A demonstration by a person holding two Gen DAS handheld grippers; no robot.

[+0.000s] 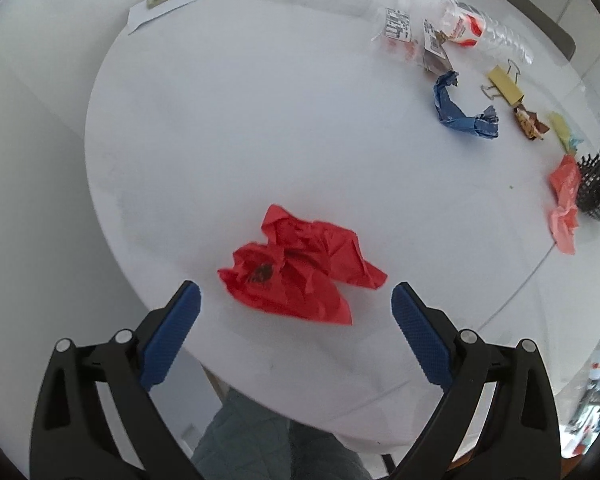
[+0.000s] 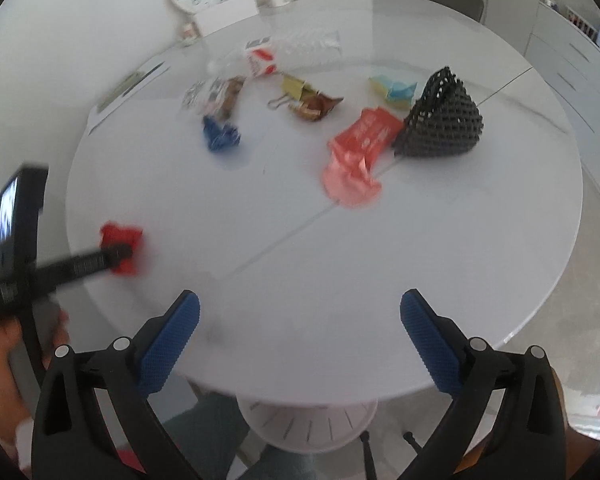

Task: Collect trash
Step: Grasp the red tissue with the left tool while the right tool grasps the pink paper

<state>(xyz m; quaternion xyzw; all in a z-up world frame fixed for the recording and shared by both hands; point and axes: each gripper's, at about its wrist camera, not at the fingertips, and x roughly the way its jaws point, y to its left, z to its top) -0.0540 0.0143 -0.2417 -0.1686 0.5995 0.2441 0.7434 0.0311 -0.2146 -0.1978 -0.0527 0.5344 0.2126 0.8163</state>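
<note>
Both tongs, left (image 1: 296, 304) and right (image 2: 300, 308), spread; wrapper labels (image 1: 398, 26) (blurred) unreadable.

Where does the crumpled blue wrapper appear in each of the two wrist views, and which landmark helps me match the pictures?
Left wrist view: the crumpled blue wrapper lies upper right, far across the white table.
Right wrist view: the crumpled blue wrapper lies upper left of centre, blurred.
Shared landmark: the yellow binder clip, near the wrapper, to its right in both views.
</note>
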